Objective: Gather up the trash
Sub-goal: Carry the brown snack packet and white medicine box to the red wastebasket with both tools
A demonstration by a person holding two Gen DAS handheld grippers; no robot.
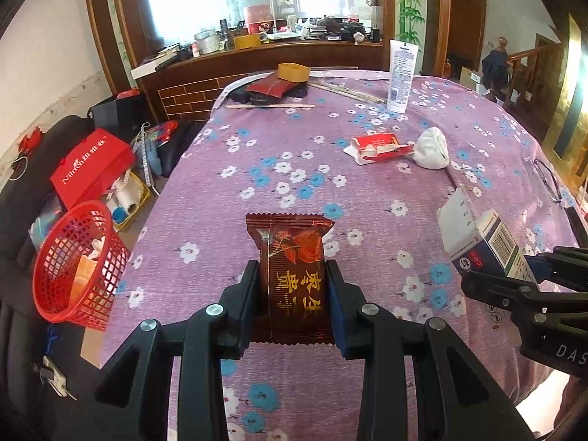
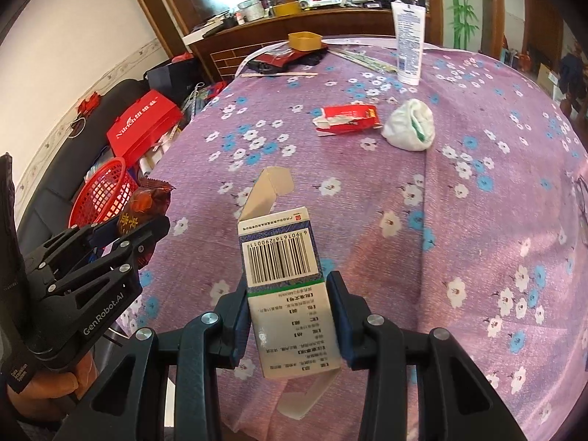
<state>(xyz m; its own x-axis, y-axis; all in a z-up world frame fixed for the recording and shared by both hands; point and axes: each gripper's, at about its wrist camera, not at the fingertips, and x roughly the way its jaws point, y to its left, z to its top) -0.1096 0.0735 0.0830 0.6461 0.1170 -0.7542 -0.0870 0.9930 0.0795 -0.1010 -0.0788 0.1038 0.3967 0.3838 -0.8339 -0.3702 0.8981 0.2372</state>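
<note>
Both grippers (image 1: pixel 292 275) (image 2: pixel 288 286) clamped, side by side

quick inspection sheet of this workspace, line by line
surface: table under a purple flowered cloth.
job's things: dark red snack wrapper in the left gripper; white medicine box, flaps open, in the right gripper; torn red carton and crumpled white wad lying on the cloth.
clutter: white tube upright, yellow tub, chopsticks, glasses at the table's right edge.
grippers: both shut on their loads.
cables: nothing seen.
surroundings: red mesh basket left of the table, already holding scraps; red box; crowded wooden ledge behind.
</note>
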